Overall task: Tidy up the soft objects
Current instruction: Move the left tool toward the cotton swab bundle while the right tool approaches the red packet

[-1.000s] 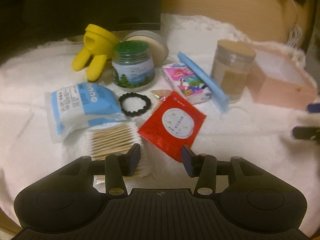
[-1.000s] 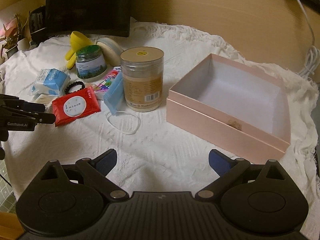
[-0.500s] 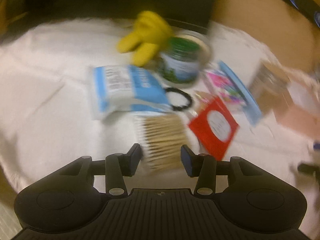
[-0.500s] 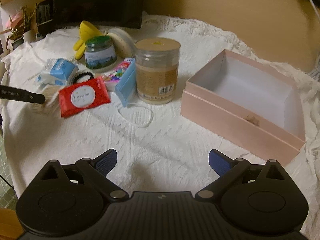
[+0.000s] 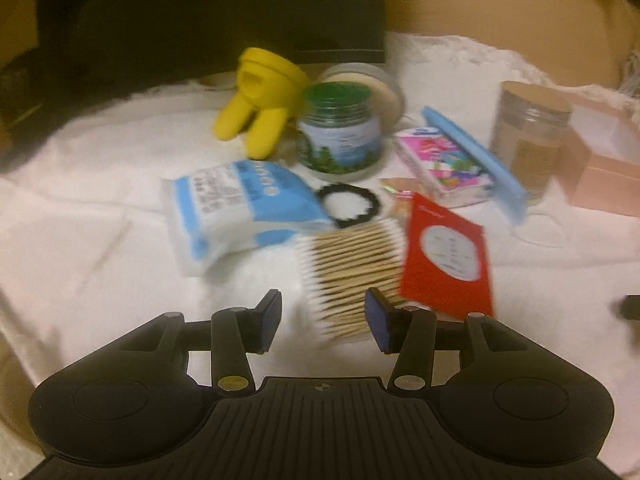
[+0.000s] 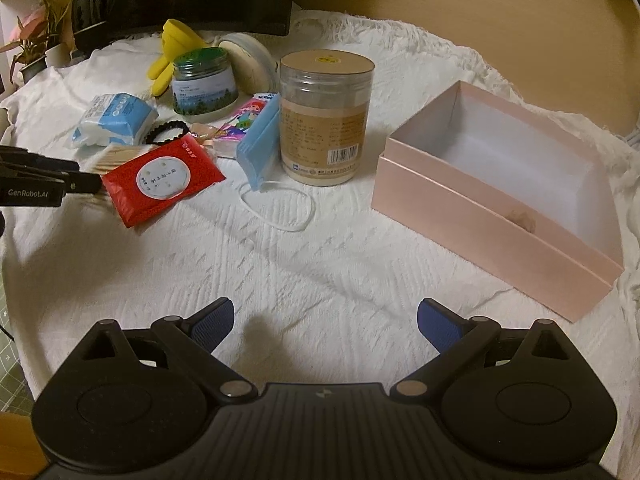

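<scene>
The left tongs are opening at the cotton swabs' near edge; bare cloth is spanned by wide right tongs.

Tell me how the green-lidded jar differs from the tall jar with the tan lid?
The green-lidded jar is squat, with a landscape label; the tall jar stands higher, with a tan label and a barcode. The green-lidded jar sits back among the clutter by the yellow glove; the tall jar stands nearer the pink box. Both are upright, lidded and round.
</scene>
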Demonstrator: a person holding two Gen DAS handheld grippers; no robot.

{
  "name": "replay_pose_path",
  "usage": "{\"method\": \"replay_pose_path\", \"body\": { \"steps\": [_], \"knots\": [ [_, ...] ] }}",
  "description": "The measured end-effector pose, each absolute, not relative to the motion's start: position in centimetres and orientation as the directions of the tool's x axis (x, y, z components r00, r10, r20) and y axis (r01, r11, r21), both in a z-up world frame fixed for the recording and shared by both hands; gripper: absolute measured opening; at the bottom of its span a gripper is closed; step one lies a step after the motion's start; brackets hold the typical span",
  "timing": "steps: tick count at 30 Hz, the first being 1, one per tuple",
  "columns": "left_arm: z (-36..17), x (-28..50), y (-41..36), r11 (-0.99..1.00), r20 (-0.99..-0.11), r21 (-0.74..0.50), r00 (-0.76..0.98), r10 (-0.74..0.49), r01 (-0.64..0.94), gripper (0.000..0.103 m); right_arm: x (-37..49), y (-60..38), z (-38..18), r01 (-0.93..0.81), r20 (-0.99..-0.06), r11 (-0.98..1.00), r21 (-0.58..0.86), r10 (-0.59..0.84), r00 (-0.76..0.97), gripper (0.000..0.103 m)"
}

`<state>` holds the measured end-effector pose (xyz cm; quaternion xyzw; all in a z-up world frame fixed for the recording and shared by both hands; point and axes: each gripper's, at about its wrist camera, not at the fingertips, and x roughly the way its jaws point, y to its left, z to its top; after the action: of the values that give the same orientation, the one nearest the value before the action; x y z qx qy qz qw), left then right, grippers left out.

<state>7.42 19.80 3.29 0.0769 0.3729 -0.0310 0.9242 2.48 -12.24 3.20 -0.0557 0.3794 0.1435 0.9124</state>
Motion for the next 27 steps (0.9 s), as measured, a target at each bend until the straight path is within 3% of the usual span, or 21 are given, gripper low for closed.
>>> {"method": "replay_pose_path", "body": {
  "steps": [3,9,13,17,24,27],
  "knots": [
    [3.4,7.7,21.1,0.992,-0.697,0.106,0.716,0.028,0.064,0.052,2.5,-12.4,3.2,-0.297,-0.709,0.955,0.005,0.213,0.672,0.099],
    [5.3,6.7,23.4,0.994,-0.655,-0.108,0.751,-0.088,0.022,0.048,2.1,-12.9,3.7,-0.287,-0.695,0.958,0.006,0.210,0.688,0.099],
    [5.3,6.0,21.1,0.989,-0.678,-0.055,0.722,-0.137,0.136,0.048,2.1,-13.1,3.7,-0.278,-0.692,0.960,0.022,0.215,0.689,0.099],
    [3.7,5.6,18.1,0.978,-0.711,0.063,0.696,-0.095,0.198,0.048,2.1,-12.8,3.4,-0.283,-0.698,0.959,0.028,0.222,0.681,0.099],
    [5.9,8.3,19.8,0.974,-0.637,0.038,0.757,-0.148,0.222,0.047,1.4,-12.9,3.8,-0.292,-0.684,0.956,0.015,0.222,0.695,0.099],
    [5.7,11.7,21.0,0.976,-0.645,-0.014,0.744,-0.174,0.215,0.047,1.2,-12.9,3.9,-0.279,-0.683,0.960,0.024,0.219,0.697,0.099]
  ]
}}
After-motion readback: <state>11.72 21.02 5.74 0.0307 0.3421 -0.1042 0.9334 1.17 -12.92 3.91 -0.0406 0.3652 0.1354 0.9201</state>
